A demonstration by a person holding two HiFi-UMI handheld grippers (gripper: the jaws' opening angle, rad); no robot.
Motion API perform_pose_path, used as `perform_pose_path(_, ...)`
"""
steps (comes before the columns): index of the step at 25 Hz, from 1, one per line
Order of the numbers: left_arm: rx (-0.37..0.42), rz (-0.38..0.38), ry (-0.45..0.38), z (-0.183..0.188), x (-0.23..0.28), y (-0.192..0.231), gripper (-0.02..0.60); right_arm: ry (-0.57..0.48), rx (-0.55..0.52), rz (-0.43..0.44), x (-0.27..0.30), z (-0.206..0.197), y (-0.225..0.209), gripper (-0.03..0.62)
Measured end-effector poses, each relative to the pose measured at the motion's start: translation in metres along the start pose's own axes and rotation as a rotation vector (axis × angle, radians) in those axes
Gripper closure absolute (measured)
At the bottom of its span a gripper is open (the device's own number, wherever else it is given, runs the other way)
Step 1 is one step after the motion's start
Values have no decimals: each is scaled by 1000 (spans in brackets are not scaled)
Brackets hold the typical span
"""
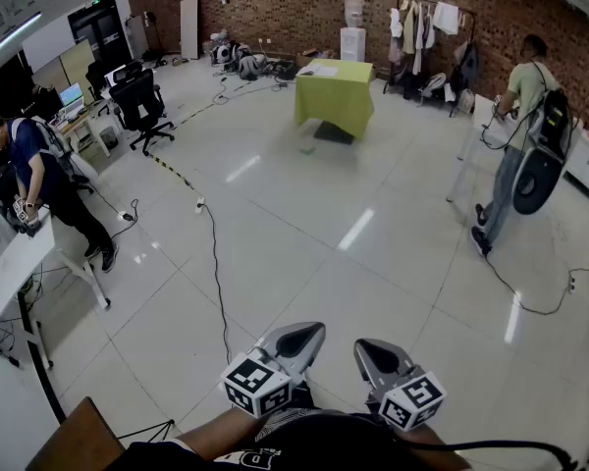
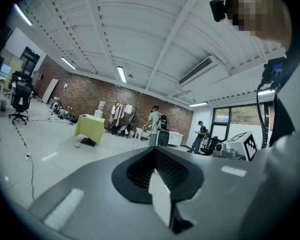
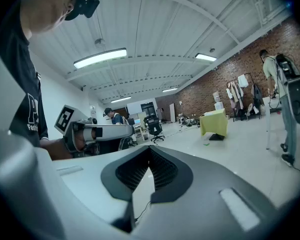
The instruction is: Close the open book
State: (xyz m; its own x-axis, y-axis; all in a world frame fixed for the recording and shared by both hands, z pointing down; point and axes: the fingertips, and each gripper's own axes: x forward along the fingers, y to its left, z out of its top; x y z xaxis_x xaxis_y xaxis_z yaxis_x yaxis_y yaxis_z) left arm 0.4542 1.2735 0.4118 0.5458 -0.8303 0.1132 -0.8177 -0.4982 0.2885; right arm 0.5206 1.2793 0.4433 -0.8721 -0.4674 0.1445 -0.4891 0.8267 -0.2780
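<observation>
The left gripper [image 1: 307, 336] and right gripper [image 1: 369, 348] are hovering side by side above the pale floor [image 1: 304, 253], both clenched on nothing; a green-draped table [image 1: 336, 94] is standing well beyond.

Glossy pale tiled floor [image 1: 304, 263] with a black cable [image 1: 216, 273], green-draped table [image 1: 336, 91] and office chair [image 1: 137, 101].

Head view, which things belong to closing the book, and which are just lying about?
Job in hand: left gripper and right gripper, both shut and empty; perhaps the green table, whose white thing is too far off to tell if it is the book.
Lying about: office chair, floor cable, clothes rack.
</observation>
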Motion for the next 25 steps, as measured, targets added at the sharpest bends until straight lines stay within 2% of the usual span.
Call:
perform_pose_path(3,-18,0,15,-6,-9,-3,574,-5,-9,-5,-6,0,8,586)
perform_pose_path(12,17,39,-8,0,-26,7,574,-23,-2,-7,-1,-3,18,586)
perform_pose_path(16,44,32,-17,7,-23,5,574,-25,-4,-1,0,-2,19,586)
perform_pose_path(25,52,4,3,3,-11,14,574,-17,8,-33,8,-2,6,586)
